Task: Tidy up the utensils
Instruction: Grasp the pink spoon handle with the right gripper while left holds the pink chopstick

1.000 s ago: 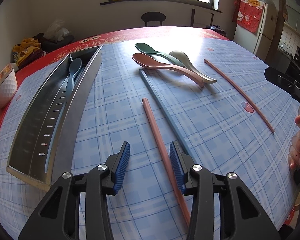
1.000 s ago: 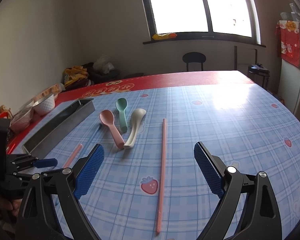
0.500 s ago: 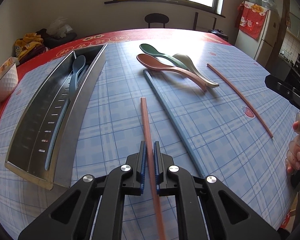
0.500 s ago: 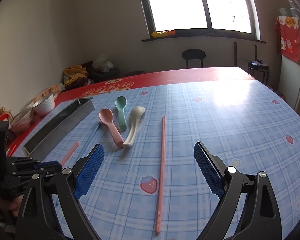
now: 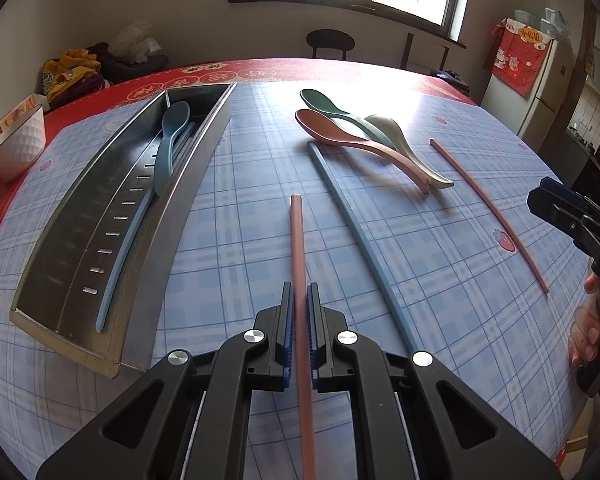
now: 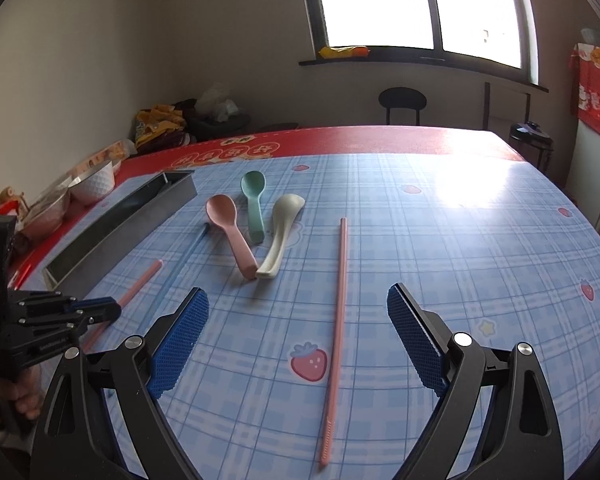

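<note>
Blue plaid tablecloth (image 5: 240, 184) under a sunlit window (image 6: 420, 4); left gripper (image 5: 299, 300) jaws tight on pink chopstick (image 5: 298, 248), right gripper (image 6: 298, 308) jaws wide.

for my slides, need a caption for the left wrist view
Left gripper clamps a pink chopstick beside the metal tray.

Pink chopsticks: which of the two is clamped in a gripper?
The pink chopstick beside the long blue chopstick, pinched by the left gripper. The other pink chopstick lies free before the open right gripper.
</note>
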### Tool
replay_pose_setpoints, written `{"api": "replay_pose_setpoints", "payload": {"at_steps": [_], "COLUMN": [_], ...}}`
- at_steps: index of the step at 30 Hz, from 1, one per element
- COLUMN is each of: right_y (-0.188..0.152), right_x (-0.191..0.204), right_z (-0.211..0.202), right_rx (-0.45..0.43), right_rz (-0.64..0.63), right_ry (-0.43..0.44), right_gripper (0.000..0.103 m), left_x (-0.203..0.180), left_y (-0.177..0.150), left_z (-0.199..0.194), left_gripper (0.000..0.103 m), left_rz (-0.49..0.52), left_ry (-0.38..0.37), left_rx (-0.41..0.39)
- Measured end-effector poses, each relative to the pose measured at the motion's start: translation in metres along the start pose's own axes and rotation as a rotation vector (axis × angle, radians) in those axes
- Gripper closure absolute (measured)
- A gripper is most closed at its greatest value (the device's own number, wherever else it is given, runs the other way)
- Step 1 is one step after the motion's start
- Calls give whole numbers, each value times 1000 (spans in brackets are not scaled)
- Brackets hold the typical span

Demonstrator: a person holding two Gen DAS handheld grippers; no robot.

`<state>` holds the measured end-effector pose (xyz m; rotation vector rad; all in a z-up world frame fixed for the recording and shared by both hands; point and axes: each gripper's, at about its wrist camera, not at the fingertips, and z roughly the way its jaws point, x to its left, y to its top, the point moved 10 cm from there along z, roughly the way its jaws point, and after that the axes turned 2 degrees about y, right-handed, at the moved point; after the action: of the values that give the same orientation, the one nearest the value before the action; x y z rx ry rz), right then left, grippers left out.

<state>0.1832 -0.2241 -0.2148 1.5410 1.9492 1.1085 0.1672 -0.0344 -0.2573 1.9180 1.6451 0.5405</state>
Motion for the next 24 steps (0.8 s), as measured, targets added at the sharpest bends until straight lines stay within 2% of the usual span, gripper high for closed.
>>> {"api": "replay_pose_setpoints", "payload": {"at_steps": [2, 4, 5, 6, 9, 14, 20, 24], "right_y": [-2, -6, -6, -4, 10, 30, 37, 35], "right_x": [9, 19, 23, 25, 33, 45, 58, 59], "right_z": [9, 22, 27, 32, 45, 80, 113, 127], "right_rx": [60, 146, 177, 191, 202, 229, 289, 327], "right_rz": [-43, -72, -88, -104, -146, -210, -151, -132], "right_ry": [14, 51, 68, 74, 80, 75, 127, 115], "right_gripper": [30, 35, 44, 52, 64, 74, 77, 77], "left_x": [2, 3, 3, 3, 5, 6, 6, 5], "left_y": [0, 0, 0, 0, 1, 1, 1, 1], "left_z": [0, -1, -1, -1, -1, -1, -1, -1], "left_gripper": [95, 95, 95, 95, 95, 95, 95, 95], "left_rz": [-15, -21, -22, -23, -38, -67, -71, -61], "left_ry": [-11, -14, -15, -16, -37, -74, -83, -74], "left_rx": [0, 0, 0, 0, 3, 6, 5, 5]}}
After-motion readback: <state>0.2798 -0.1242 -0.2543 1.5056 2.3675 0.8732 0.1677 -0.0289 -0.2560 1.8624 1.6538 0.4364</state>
